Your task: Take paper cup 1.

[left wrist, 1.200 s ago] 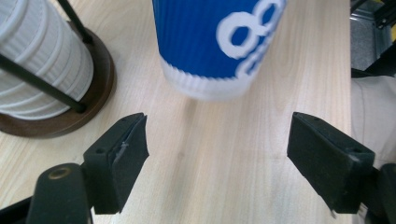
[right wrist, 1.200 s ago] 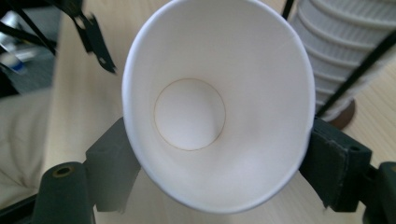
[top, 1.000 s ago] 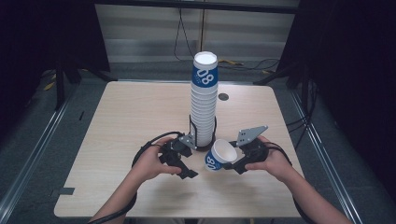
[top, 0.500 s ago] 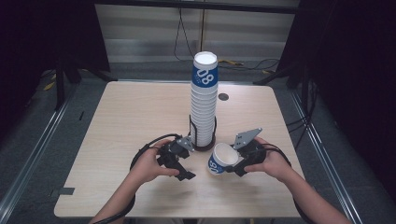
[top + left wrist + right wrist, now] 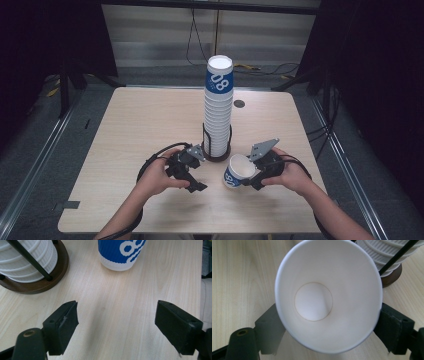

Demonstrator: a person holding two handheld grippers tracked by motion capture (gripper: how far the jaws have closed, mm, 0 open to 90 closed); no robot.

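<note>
Your right hand-held gripper point(image 5: 248, 176) pinches the paper cup point(image 5: 238, 171) between its jaws, the open mouth tilted up toward the gripper body. Your left hand-held gripper point(image 5: 196, 181) stands spread and empty, its jaws just widened; the cup lies just beyond them, beside the cup stack point(image 5: 218, 112) on the table point(image 5: 145, 120)

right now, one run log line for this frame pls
right gripper: shut on paper cup, tilted, empty | left gripper: open, nothing between jaws, over table | cup stack: upright in holder
</note>
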